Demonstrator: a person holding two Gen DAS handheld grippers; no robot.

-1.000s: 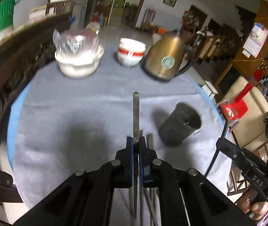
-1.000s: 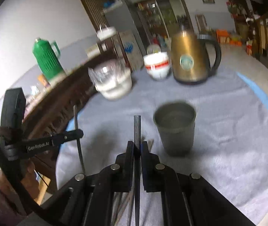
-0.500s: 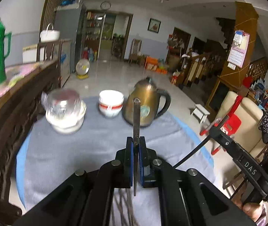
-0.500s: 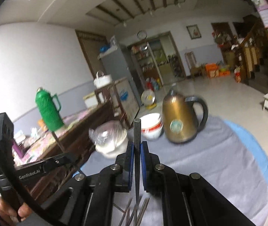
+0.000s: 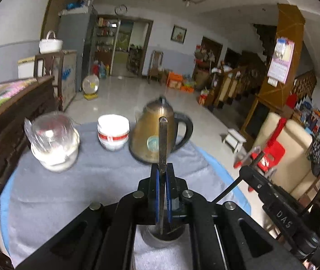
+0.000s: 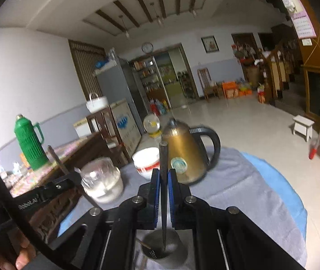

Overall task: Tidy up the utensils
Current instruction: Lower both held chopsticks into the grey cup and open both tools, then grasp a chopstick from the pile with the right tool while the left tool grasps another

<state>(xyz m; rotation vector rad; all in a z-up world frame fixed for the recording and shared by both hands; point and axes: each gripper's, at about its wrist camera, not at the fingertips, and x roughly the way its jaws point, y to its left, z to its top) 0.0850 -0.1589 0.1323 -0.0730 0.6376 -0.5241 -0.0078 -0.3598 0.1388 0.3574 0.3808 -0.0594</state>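
Observation:
My left gripper (image 5: 162, 167) is shut on a flat metal chopstick (image 5: 162, 139) that sticks up past the fingertips. Its lower end hangs over the mouth of a dark cup (image 5: 163, 240) directly under the fingers. My right gripper (image 6: 164, 173) is shut on a dark metal chopstick (image 6: 163, 157) whose lower tip points into the same dark cup (image 6: 160, 249). Another thin stick (image 6: 144, 245) leans inside the cup. Each wrist view shows the other gripper off to its side, held by a hand (image 6: 22, 258).
A grey cloth (image 5: 70, 191) covers the round table. At its far edge stand a gold kettle (image 5: 146, 135), a white bowl with a red band (image 5: 113, 135) and a glass-lidded bowl (image 5: 54, 144). A dark wooden cabinet (image 5: 7, 117) borders the left side. A red chair (image 5: 270, 155) stands to the right.
Both grippers have risen and tilted up with their chopsticks. The cup has gone from ahead of the fingers to beneath them. The loose chopsticks on the cloth have dropped out of view.

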